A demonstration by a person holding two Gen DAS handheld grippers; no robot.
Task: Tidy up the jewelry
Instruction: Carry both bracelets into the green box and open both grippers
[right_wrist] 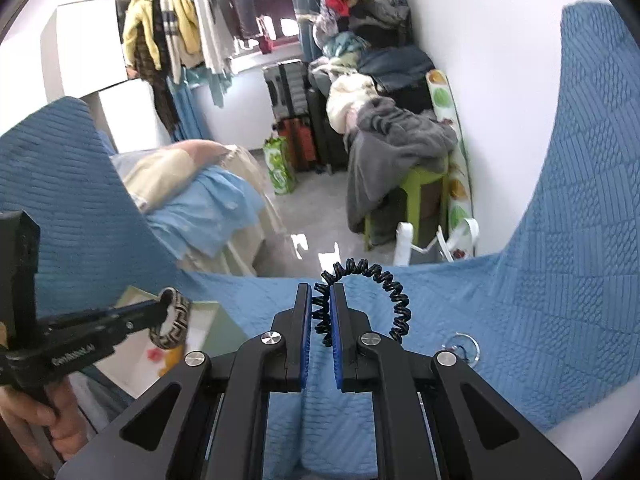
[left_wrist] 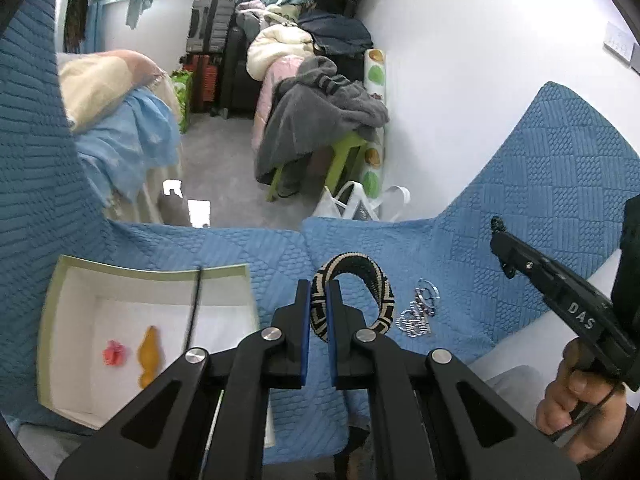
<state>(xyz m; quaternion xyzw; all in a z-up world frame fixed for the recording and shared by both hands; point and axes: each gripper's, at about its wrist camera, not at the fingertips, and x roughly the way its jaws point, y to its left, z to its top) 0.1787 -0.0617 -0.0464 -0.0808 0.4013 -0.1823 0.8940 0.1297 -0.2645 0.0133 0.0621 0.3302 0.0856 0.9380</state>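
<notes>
Left gripper (left_wrist: 319, 312): jaws narrow, clamped on a black-and-cream woven bangle (left_wrist: 356, 292), which arcs up and to the right of the fingers above the blue quilted cover (left_wrist: 520, 216). Right gripper (right_wrist: 320, 312): jaws narrow, clamped on a black coiled hair tie (right_wrist: 384, 284), which loops up and over to the right.

Left wrist view only: just right of the bangle, silver clips (left_wrist: 418, 312) lie on the cover. To the left sits an open white box (left_wrist: 52, 320) holding a pink flower piece (left_wrist: 115, 353) and a yellow piece (left_wrist: 150, 354). The right gripper appears at far right, angled up and leftward, with the right hand (left_wrist: 580, 400) wrapped around its grip.

Right wrist view only: a clear ring-shaped item (right_wrist: 464, 346) lies on the cover near the right finger. The left gripper enters from the left edge, level, carrying the bangle above the box; the left hand (right_wrist: 36, 420) grips its handle low at the edge.

Beyond: a grey garment (left_wrist: 320, 120) draped over a green stool (left_wrist: 344, 152).
</notes>
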